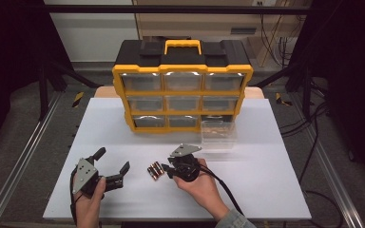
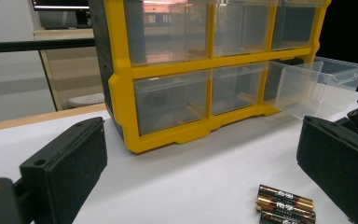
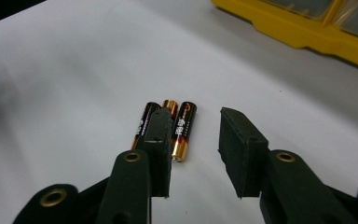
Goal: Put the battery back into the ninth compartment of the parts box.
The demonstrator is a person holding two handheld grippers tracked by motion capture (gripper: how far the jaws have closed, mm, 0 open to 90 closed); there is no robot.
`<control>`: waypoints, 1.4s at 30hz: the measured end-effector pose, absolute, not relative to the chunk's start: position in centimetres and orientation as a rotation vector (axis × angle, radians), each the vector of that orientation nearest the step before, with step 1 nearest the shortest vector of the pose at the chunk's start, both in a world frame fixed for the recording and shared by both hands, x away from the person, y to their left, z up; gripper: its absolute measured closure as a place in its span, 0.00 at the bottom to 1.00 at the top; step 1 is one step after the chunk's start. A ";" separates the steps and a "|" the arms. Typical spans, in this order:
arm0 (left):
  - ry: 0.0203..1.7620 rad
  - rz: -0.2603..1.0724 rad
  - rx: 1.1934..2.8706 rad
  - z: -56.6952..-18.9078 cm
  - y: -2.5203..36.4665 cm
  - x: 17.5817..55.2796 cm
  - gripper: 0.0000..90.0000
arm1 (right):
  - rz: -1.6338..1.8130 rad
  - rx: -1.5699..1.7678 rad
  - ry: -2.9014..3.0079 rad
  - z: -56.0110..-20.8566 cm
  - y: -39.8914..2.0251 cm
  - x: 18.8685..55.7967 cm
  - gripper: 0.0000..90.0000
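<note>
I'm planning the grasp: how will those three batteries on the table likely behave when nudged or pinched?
The batteries are smooth cylinders lying side by side on the flat white table, so a sideways nudge would probably roll them apart. Their glossy wrap looks slippery. The open right gripper has one jaw over the trio, so closing may catch one and scatter the others.

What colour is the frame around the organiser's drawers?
Yellow frame, clearest in the left gripper view.
</note>
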State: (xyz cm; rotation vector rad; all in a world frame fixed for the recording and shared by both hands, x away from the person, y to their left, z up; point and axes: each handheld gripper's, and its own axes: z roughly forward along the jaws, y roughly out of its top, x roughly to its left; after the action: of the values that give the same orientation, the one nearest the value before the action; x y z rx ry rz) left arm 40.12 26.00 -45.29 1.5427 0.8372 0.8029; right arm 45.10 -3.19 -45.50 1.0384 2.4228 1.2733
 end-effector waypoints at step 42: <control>0.831 0.795 1.535 -45.2 26.0 40.0 0.02 | 1.144 1.080 2.452 -47.0 -1.8 45.6 0.85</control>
State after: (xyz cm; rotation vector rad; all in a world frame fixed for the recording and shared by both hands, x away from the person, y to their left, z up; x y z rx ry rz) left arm 40.04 25.98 -45.17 1.5348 0.8313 0.7953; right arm 45.59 -1.83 -46.98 1.0799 2.4515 1.1436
